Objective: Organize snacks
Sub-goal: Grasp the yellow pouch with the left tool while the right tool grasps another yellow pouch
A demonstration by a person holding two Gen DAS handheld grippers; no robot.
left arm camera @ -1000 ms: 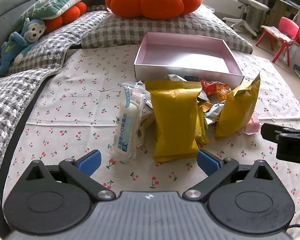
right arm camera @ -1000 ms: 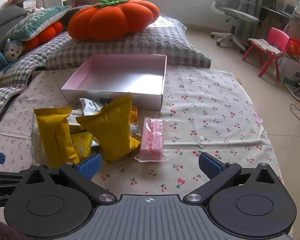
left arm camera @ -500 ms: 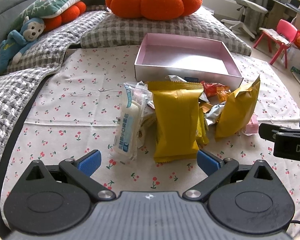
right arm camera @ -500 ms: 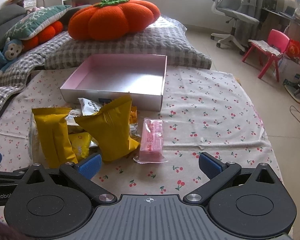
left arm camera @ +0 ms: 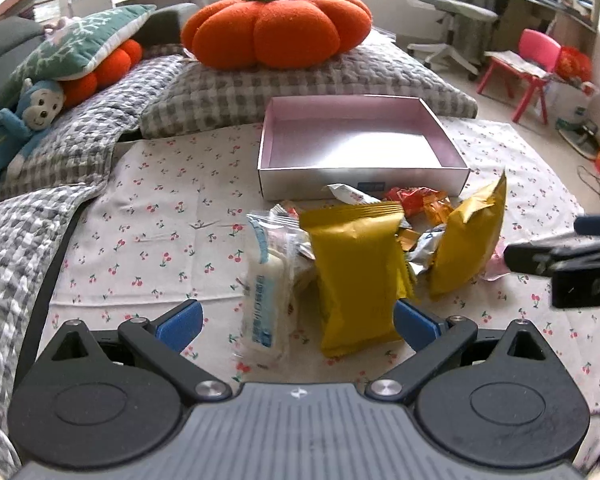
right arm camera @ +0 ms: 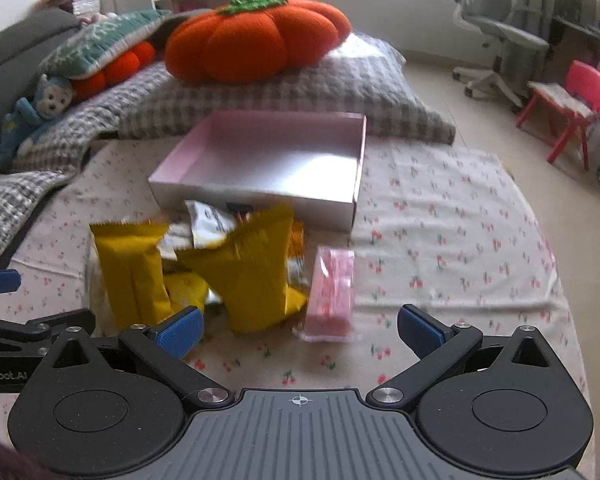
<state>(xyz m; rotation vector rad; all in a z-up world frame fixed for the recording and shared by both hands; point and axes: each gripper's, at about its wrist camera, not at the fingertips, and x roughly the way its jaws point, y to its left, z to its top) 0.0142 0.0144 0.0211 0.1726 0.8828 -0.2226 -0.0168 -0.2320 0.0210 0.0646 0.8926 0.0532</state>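
Now, line by line:

Left gripper (left arm camera: 296,322): spread wide, nothing between its blue ribbed pads (left arm camera: 179,320); black linked arms on a grey ridged body. It hangs low over the near edge of the snack pile.

Right gripper (right arm camera: 300,330): likewise spread wide and empty, same blue pads (right arm camera: 419,328) and black links. It sits low in front of the pink pack.

Box (left arm camera: 362,178): shallow square tray, smooth card with a pale pink glossy inside and white outer wall, nothing in it. It lies on the cloth just behind the pile.

Yellow bag (left arm camera: 358,276): matte foil pillow pack with a crimped top, propped upright at the front of the pile.

Second yellow bag (left arm camera: 470,240): same foil, creased and tilted, right of the first.

White pack (left arm camera: 266,296): clear crinkly film around a long white bar with blue print, left of the yellow bag and touching it.

Pink pack (right arm camera: 332,290): slim oblong in clear wrap, flat on the cloth, just right of the pile.

Small wrappers (left arm camera: 418,204): orange, red and silver foil, crumpled between the bags and the box.

Cloth (left arm camera: 160,216): thin white fabric printed with small cherries, creased.

Pumpkin cushion (left arm camera: 278,26): plump orange plush with a green stalk, resting on a grey checked pillow (left arm camera: 300,92) behind the box.
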